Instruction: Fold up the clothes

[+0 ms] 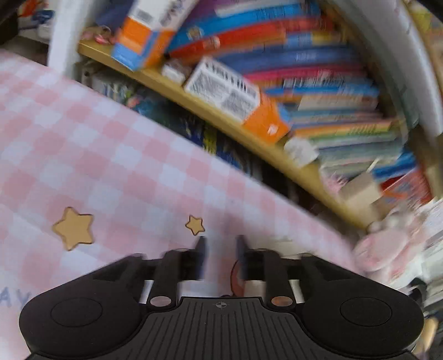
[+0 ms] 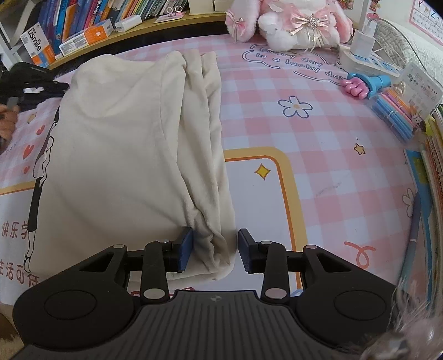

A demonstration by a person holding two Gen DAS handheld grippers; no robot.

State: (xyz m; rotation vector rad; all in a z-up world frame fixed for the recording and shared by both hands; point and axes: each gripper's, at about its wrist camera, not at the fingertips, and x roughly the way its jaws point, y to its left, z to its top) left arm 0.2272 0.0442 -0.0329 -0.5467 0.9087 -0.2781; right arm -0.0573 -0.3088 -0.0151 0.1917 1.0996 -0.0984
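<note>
A cream garment (image 2: 124, 144) lies folded on the pink checked desk mat (image 2: 304, 133), its bunched long edge running toward my right gripper (image 2: 213, 249). That bunched end sits between the two blue pads. The left pad touches the cloth, while a thin gap shows at the right pad, so the jaws stand open around it. My left gripper (image 1: 221, 247) hovers open over bare mat (image 1: 97, 155) near two gold stars, nothing between its fingers; that view is motion-blurred. In the right wrist view the left gripper (image 2: 59, 88) appears beside the garment's far left corner, with a hand (image 2: 7, 119) behind it.
A wooden shelf (image 1: 210, 110) of books and orange boxes runs along the mat's far edge. A pink plush rabbit (image 2: 290, 22), a white power strip (image 2: 368, 59), a blue-and-pink toy (image 2: 365, 84), a bundle of pens (image 2: 396, 116) and notebooks (image 2: 432, 171) crowd the far right.
</note>
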